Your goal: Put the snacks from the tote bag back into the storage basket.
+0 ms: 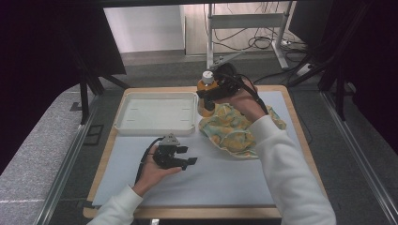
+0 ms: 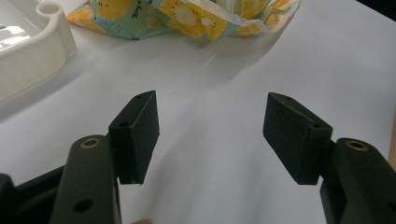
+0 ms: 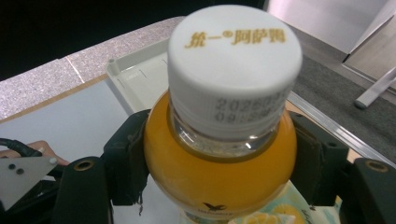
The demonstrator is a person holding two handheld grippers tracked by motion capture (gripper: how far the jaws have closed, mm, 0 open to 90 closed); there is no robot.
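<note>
Status: bottle (image 3: 219, 154) of orange drink gripped at its shoulder by right gripper (image 1: 212, 93), jaws pinching it from both sides, white cap (image 3: 233, 60) upward. Bottle position in high view: upright, at far middle of table (image 1: 211, 178), just right of tray's far right corner, above far left edge of yellow patterned cloth (image 1: 234, 129). Contact between bottle base and cloth or table: cannot tell, base hidden behind gripper and cloth.

Left gripper (image 1: 180, 157): jaws spread wide, nothing between them, held over bare white surface at near left, well apart from bottle. Cloth and tray corner visible beyond its jaws in left gripper view.

White tray (image 1: 124, 110): at far left of table, nothing inside.

Done, by judgement: bottle secured in a firm grasp.

Remaining, by judgement: transfer of bottle leftward and placement, most likely in tray; release. Cloth crumpled, not handled by either gripper; any step for it not yet begun.
</note>
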